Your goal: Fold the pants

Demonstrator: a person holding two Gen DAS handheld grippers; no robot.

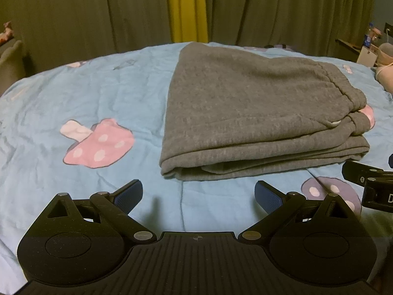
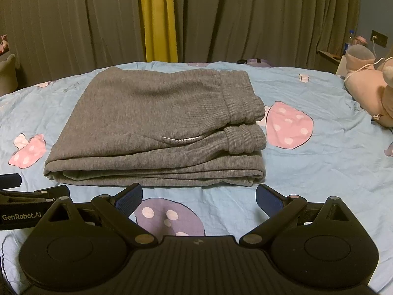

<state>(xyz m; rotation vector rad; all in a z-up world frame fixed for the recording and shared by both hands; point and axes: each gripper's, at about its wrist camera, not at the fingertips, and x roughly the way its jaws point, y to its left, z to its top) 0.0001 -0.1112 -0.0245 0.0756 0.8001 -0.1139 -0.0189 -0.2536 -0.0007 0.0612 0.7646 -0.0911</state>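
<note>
Grey knitted pants [image 2: 157, 127] lie folded in a stacked bundle on the light-blue mushroom-print bedsheet [image 1: 73, 93]; left gripper [image 1: 198, 194] and right gripper [image 2: 199, 196] hover just short, jaws wide, empty

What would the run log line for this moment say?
pants: folded on bed | left tool: open | right tool: open

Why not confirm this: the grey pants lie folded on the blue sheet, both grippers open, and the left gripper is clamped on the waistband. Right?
Not quite. The left gripper holds nothing: the left wrist view shows it open, short of the folded grey pants. The rest stands: pants on the blue sheet, right gripper open.
</note>
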